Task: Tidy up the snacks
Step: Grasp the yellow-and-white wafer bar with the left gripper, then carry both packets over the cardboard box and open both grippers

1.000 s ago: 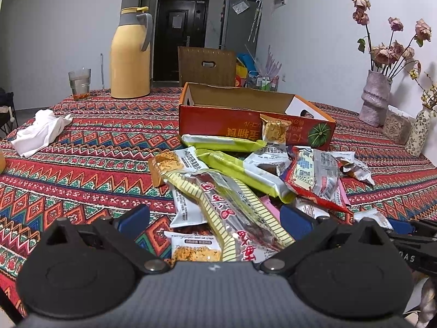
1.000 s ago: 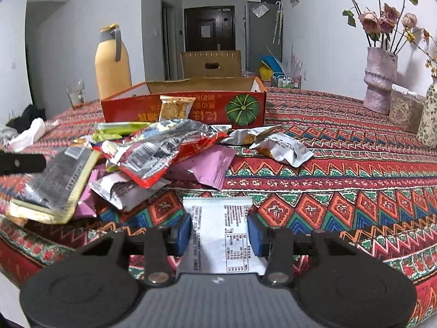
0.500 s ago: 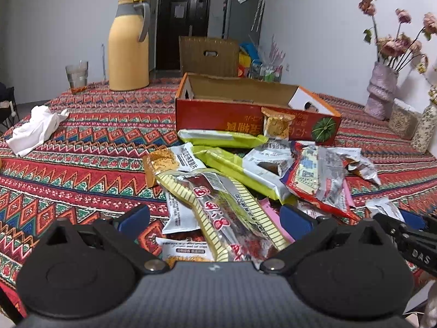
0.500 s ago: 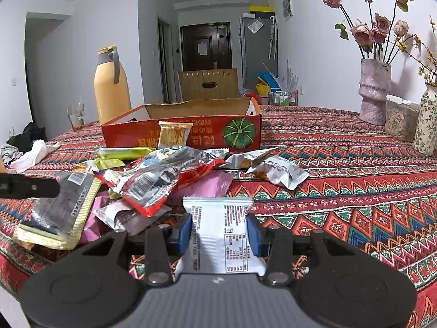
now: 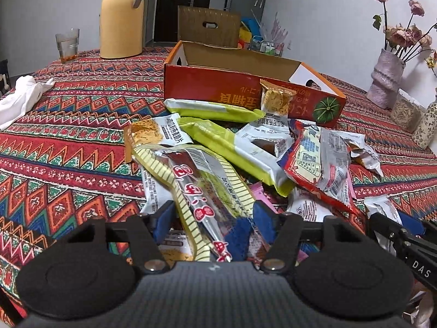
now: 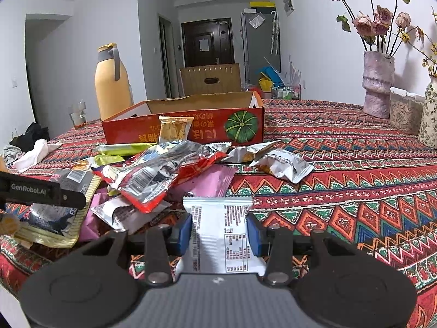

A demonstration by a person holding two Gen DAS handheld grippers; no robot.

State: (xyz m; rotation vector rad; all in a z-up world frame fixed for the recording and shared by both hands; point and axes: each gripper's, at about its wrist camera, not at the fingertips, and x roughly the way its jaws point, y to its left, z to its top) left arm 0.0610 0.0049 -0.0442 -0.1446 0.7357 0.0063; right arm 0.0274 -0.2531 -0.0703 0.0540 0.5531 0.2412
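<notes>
A heap of snack packets (image 5: 245, 147) lies on the patterned tablecloth in front of an open red cardboard box (image 5: 218, 90), also in the right wrist view (image 6: 131, 131). My left gripper (image 5: 214, 218) is low over the heap. Its jaws are closing on a long yellow-striped packet with red characters (image 5: 196, 180), and the blue pads (image 5: 164, 218) meet its long edges. My right gripper (image 6: 220, 232) is shut on a white packet with black print (image 6: 221, 227), held just above the cloth right of the heap. One small orange packet (image 5: 275, 101) leans on the box front.
A yellow thermos (image 5: 121, 24) and a glass (image 5: 67, 45) stand behind the box at the left. A white cloth (image 5: 21, 95) lies at the far left. A vase of dried flowers (image 6: 378, 87) and jars (image 6: 404, 114) stand at the right.
The left gripper has moved forward and down over the heap, and its jaws have narrowed from wide apart onto the striped packet. The right gripper keeps the white packet and stays put.
</notes>
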